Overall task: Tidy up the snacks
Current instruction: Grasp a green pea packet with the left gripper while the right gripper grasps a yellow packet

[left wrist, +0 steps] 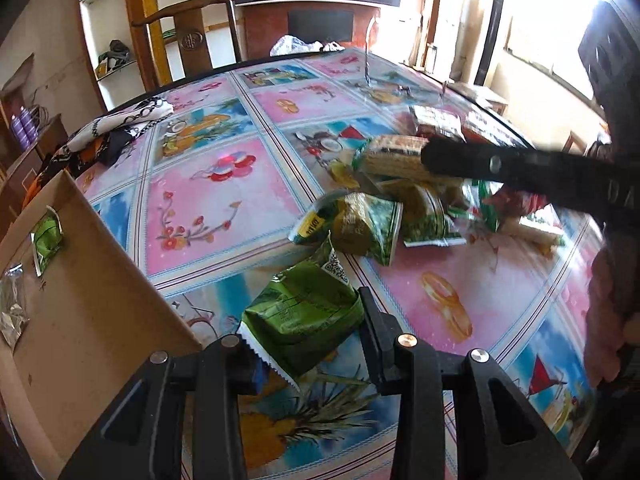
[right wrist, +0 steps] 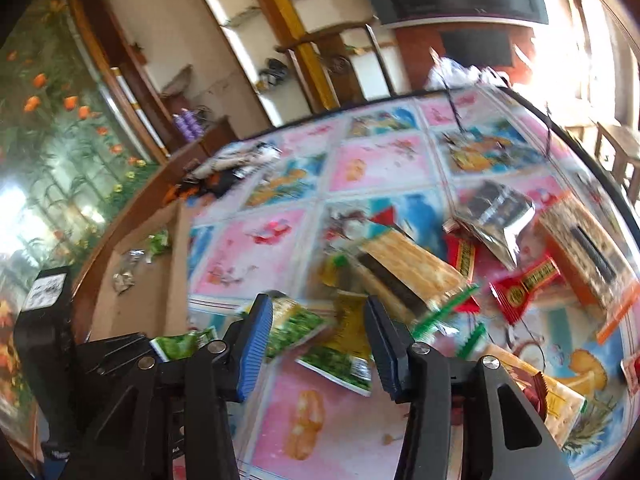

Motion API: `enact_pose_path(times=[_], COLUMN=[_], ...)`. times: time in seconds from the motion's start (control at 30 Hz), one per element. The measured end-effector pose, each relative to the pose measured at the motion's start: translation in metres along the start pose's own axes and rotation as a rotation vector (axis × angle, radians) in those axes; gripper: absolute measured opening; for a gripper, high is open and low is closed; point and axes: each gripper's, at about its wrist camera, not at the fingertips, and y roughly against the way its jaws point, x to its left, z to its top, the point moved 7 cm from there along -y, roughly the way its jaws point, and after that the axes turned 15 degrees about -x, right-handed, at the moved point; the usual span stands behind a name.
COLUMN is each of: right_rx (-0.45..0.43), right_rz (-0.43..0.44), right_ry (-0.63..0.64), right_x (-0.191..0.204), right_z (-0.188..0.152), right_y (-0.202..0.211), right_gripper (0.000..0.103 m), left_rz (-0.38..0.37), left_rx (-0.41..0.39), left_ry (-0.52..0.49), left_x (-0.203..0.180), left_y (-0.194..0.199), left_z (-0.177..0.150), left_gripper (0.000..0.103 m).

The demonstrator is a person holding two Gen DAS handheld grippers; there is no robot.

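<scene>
My left gripper [left wrist: 306,334] is shut on a green snack packet [left wrist: 300,308] and holds it just above the table, beside a cardboard box [left wrist: 96,304]. The box holds a green packet [left wrist: 46,238] and a silver one [left wrist: 12,312]. My right gripper [right wrist: 318,338] is open and empty, over green packets [right wrist: 340,350] at the pile's near edge. The pile has a long wafer pack [right wrist: 404,276], red packets [right wrist: 524,288] and a silver packet [right wrist: 496,220]. The right gripper's body [left wrist: 520,168] crosses the left wrist view over the pile. The left gripper [right wrist: 44,320] shows at the left of the right wrist view.
The table [left wrist: 216,208] has a colourful patterned cover. A patterned cloth [left wrist: 116,128] lies at its far left. A wooden chair [left wrist: 188,32] and a white bag [left wrist: 296,46] stand behind the far edge. A box-shaped pack [right wrist: 588,248] lies at the right.
</scene>
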Motion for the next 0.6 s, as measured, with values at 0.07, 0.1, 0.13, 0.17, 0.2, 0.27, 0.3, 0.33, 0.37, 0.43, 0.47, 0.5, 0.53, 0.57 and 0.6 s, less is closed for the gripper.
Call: enact_pose_path(times=[0.07, 0.1, 0.13, 0.17, 0.2, 0.27, 0.3, 0.33, 0.37, 0.43, 0.47, 0.5, 0.53, 0.57, 0.6], right_rx=[0.022, 0.050, 0.069, 0.088, 0.097, 0.118, 0.128, 0.146, 0.160, 0.163, 0.160, 0.157, 0.153, 0.152, 0.156], right_rz=[0.015, 0.034, 0.037, 0.011, -0.020, -0.071, -0.090, -0.112, -0.111, -0.095, -0.103, -0.117, -0.127, -0.138, -0.147], right_ry=[-0.010, -0.033, -0.040, -0.032, -0.020, -0.008, -0.010, -0.015, -0.028, -0.042, -0.027, -0.007, 0.016, 0.048, 0.074], right_x=[0.003, 0.003, 0.003, 0.000, -0.001, -0.008, -0.012, -0.017, -0.020, -0.021, -0.020, -0.020, -0.018, -0.016, -0.014], right_z=[-0.003, -0.007, -0.011, -0.014, -0.017, -0.021, -0.024, -0.027, -0.030, -0.030, -0.030, -0.031, -0.032, -0.033, -0.034], right_y=[-0.004, -0.008, -0.010, -0.013, -0.014, -0.018, -0.020, -0.023, -0.025, -0.027, -0.028, -0.029, -0.030, -0.032, -0.034], right_gripper=[0.051, 0.045, 0.041, 0.035, 0.034, 0.033, 0.033, 0.033, 0.034, 0.034, 0.034, 0.034, 0.034, 0.034, 0.036], left_rz=[0.002, 0.006, 0.007, 0.009, 0.013, 0.012, 0.016, 0.016, 0.014, 0.011, 0.010, 0.010, 0.010, 0.009, 0.009], left_rx=[-0.014, -0.023, -0.030, -0.035, -0.040, -0.043, -0.045, -0.045, -0.045, -0.048, -0.049, -0.048, -0.049, -0.049, -0.049], left_ry=[0.018, 0.027, 0.036, 0.043, 0.057, 0.071, 0.079, 0.083, 0.088, 0.090, 0.092, 0.093, 0.093, 0.095, 0.095], left_x=[0.003, 0.005, 0.007, 0.009, 0.012, 0.014, 0.016, 0.017, 0.017, 0.017, 0.017, 0.017, 0.017, 0.017, 0.016], left_y=[0.003, 0.005, 0.006, 0.007, 0.008, 0.009, 0.010, 0.010, 0.010, 0.011, 0.012, 0.012, 0.012, 0.012, 0.013], left_z=[0.003, 0.005, 0.006, 0.007, 0.009, 0.009, 0.010, 0.010, 0.010, 0.010, 0.010, 0.010, 0.010, 0.010, 0.010], left_gripper=[0.036, 0.036, 0.036, 0.036, 0.036, 0.036, 0.036, 0.036, 0.036, 0.036, 0.036, 0.036, 0.036, 0.036, 0.036])
